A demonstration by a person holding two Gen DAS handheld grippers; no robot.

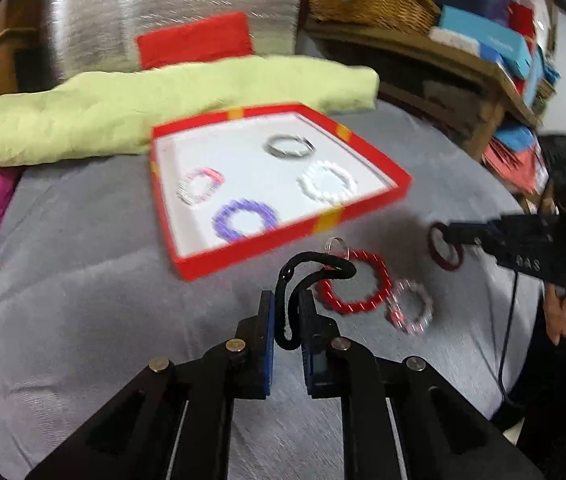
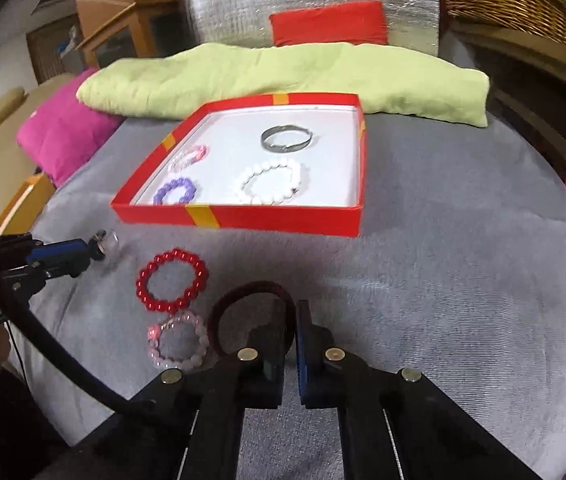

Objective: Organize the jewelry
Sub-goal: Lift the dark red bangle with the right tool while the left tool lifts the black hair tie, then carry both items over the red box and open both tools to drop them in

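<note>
Left wrist view: our left gripper [image 1: 287,312] pinches a black cord [image 1: 310,270] carrying a small clear ring [image 1: 336,246], above the grey cloth [image 1: 83,280]. Beside it lie a red beaded bracelet [image 1: 353,282] and a pale pink one [image 1: 411,306]. The red tray [image 1: 283,240] holds four bracelets. Our right gripper [image 1: 449,240] grips a dark red bangle [image 1: 443,250].

Right wrist view: our right gripper [image 2: 289,328] is closed narrow on the dark red bangle [image 2: 239,300], near the tray [image 2: 243,218]; the left gripper [image 2: 95,250] is clamped on the cord.
</note>
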